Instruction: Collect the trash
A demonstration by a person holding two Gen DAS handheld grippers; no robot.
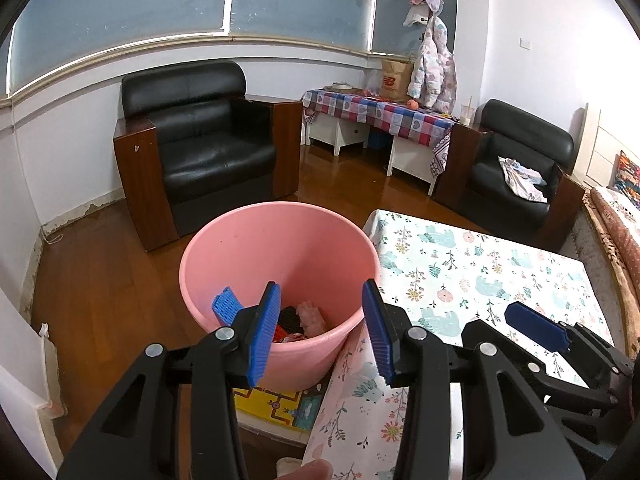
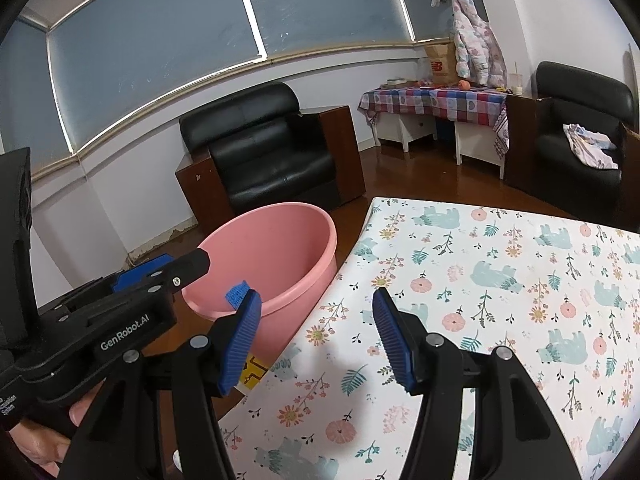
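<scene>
We are taking the pink bucket [image 1: 280, 248] as our landmark. It is standing on the wooden floor [image 1: 108, 280], hard against the corner of the table under the floral cloth [image 1: 480, 272], which is lying to its right. Behind the bucket a black armchair [image 1: 204, 140] is sitting against the wall; further right of it a checked-cloth side table [image 1: 384, 114] and a second black armchair [image 1: 516, 172] are lining the far side of the room.

Inside the bucket the trash is lying at the bottom — a black piece [image 1: 289, 319], a pale pink crumpled piece [image 1: 313, 317] and a red scrap [image 1: 282, 334] are showing over the near rim. A blue ridged piece [image 1: 225, 306] is leaning against the bucket's inner wall on the left side.

We are holding the left gripper [image 1: 320, 332] just above the bucket's near rim, angled down toward its contents. Its blue pads [image 1: 264, 332] are standing wide apart and nothing is lying between them. A fingertip [image 1: 308, 472] is showing at the bottom edge of that view.

The right gripper [image 2: 316, 344] is hovering to the right of the bucket, over the near corner of the cloth. Its jaws are likewise spread wide and gripping nothing — only printed fabric is showing in the gap. The cloth around it is carrying no loose item that we can make out.
</scene>
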